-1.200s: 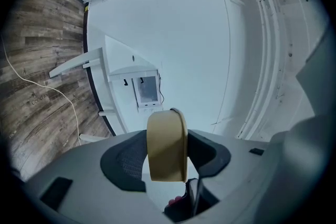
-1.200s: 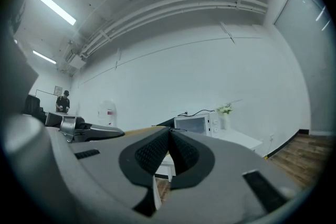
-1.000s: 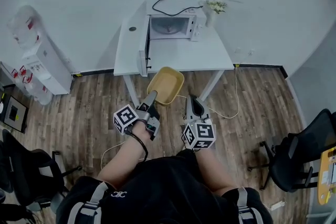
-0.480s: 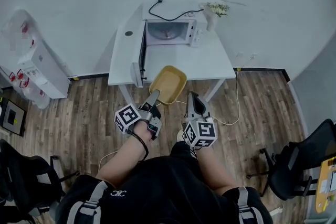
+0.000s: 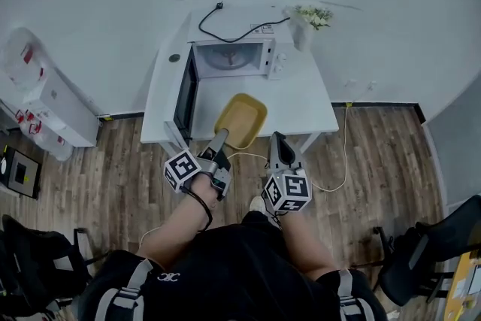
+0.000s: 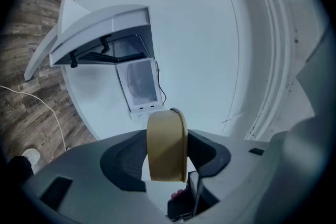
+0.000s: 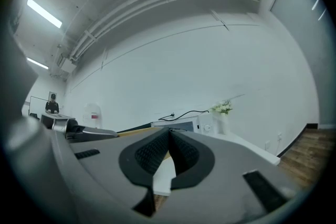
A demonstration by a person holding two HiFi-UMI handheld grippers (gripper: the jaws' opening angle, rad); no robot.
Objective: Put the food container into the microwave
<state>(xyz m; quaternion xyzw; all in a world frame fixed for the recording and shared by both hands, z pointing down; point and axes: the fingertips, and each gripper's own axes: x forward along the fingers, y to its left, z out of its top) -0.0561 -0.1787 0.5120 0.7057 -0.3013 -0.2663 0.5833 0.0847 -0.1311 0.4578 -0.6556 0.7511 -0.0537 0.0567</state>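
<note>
Food container [image 5: 240,120], a shallow yellow tray, is pinched by its near rim in the left hand-held gripper [image 5: 220,137], whose jaws press on either side of the rim. It hangs over the front part of the white tabletop [image 5: 304,98], apparently not touching it, short of the microwave [image 5: 229,59]. The microwave's door [image 5: 184,95] stands swung open to the left. The right hand-held gripper [image 5: 276,143] has its jaws pressed together on nothing, just right of the container.

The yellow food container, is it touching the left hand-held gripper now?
Touching. In the left gripper view, the food container sits clamped between the jaws of the left hand-held gripper, which press on it from both sides.
</note>
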